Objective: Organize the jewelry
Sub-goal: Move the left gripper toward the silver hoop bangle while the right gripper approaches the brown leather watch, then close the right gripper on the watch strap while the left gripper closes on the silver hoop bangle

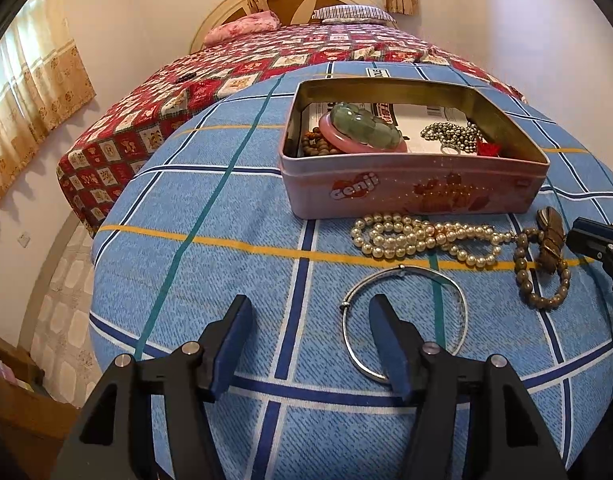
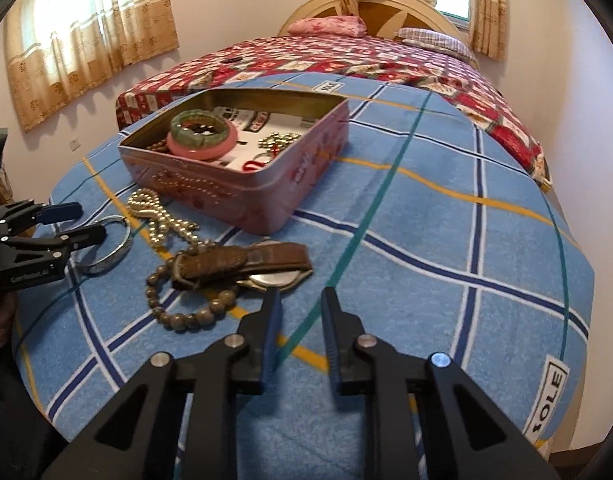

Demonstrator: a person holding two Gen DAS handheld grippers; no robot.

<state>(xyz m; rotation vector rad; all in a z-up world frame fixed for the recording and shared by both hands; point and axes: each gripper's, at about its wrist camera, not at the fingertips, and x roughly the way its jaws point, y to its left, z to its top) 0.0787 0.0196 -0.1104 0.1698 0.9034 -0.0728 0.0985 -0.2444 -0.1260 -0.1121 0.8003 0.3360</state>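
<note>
We worked over a blue plaid blanket (image 1: 226,208) spread on a bed, its red patterned quilt (image 1: 266,56) and curtains (image 1: 34,80) toward the frame's top. The pink tin (image 1: 406,192) sat upper centre, pearls (image 1: 422,238) just below. Our left gripper (image 1: 310,312) gaped empty, straddling the silver bangle (image 1: 406,270); our right gripper (image 2: 300,300) was narrowed, holding nothing, near the watch (image 2: 266,276).

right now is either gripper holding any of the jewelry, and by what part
Nothing is held. The left gripper stands open, one finger inside the silver bangle without pinching it. The right gripper has narrow jaws with only blanket between them.
</note>
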